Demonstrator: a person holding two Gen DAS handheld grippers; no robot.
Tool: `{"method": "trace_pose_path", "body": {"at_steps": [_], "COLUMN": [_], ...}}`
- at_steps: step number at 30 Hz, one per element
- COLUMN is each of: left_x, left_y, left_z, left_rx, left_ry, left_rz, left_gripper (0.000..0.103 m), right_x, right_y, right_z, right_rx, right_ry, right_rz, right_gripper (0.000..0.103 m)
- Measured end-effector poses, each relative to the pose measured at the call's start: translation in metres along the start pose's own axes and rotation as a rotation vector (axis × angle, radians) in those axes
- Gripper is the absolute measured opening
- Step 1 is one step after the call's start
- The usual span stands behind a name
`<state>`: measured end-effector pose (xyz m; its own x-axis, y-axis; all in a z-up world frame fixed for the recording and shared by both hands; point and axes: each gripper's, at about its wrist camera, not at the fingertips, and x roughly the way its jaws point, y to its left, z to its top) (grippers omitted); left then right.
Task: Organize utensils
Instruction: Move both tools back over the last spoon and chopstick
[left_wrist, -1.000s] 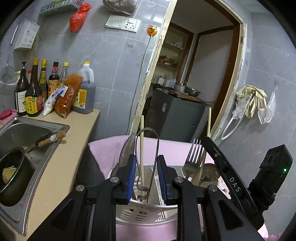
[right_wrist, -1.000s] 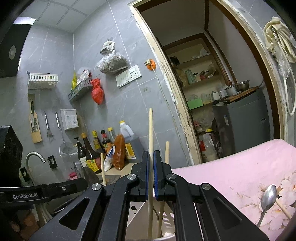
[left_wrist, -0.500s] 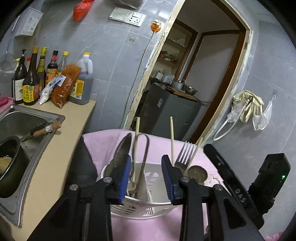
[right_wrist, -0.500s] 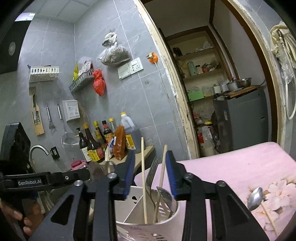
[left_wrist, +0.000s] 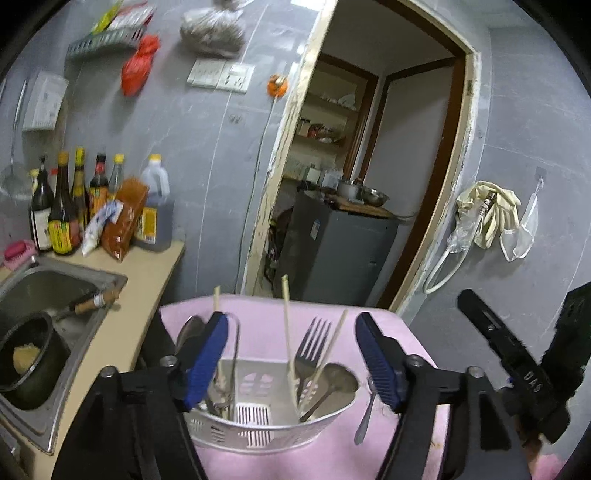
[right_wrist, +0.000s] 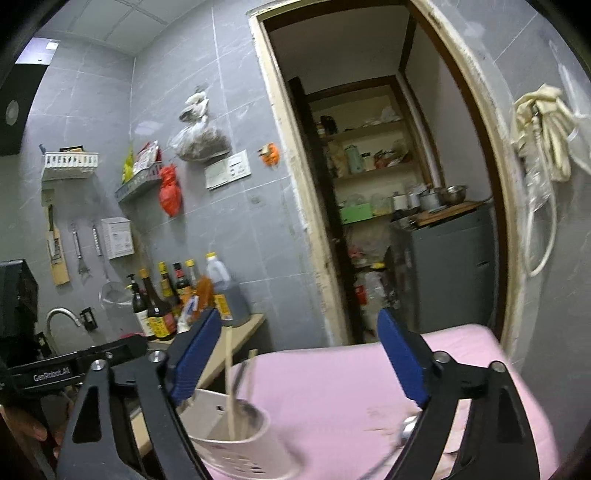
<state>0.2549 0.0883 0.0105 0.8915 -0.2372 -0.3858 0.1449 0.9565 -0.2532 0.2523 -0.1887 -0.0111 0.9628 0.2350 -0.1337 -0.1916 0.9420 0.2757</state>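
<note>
Left wrist view: left gripper (left_wrist: 291, 360) spread wide, holding nothing, above the white utensil caddy (left_wrist: 273, 424) on the pink cloth (left_wrist: 258, 317). Chopsticks (left_wrist: 289, 332), fork (left_wrist: 312, 341) and ladle (left_wrist: 332, 380) stood in the caddy between the fingers. One spoon (left_wrist: 365, 413) lay loose on the cloth, just beside the caddy's right end, under the right finger.

Right wrist view: right gripper (right_wrist: 299, 360) also spread, empty; caddy (right_wrist: 236, 439) low left, spoon (right_wrist: 404, 430) near the right finger, blurred.

Judged step: between placements. Next move calls for closing on the spoon handle.
</note>
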Motion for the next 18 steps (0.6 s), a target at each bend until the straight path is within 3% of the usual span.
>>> {"method": "trace_pose_path", "body": {"at_steps": [4,6,18], "left_x": [-0.003,-0.002,0.024], "left_y": [-0.030,-0.043,-0.113], "left_z": [0.002,0.001,-0.019], "left_rx": [0.059,0.078,0.139], "left_ry": [-0.056,-0.077,-0.092], "left_rz": [0.029,0.037,0.016], "left_gripper": [0.094,0.097,0.101], "right_x": [-0.012,-0.016,-0.032], "right_y": [-0.023,-0.034,-0.105], "right_z": [0.013,0.017,0.017], "right_rx": [-0.029,-0.040,-0.080], "right_ry": [0.006,0.008,0.051], "right_rz": [-0.040,-0.057,-0.127], "right_gripper": [0.095,0.101,0.101]}}
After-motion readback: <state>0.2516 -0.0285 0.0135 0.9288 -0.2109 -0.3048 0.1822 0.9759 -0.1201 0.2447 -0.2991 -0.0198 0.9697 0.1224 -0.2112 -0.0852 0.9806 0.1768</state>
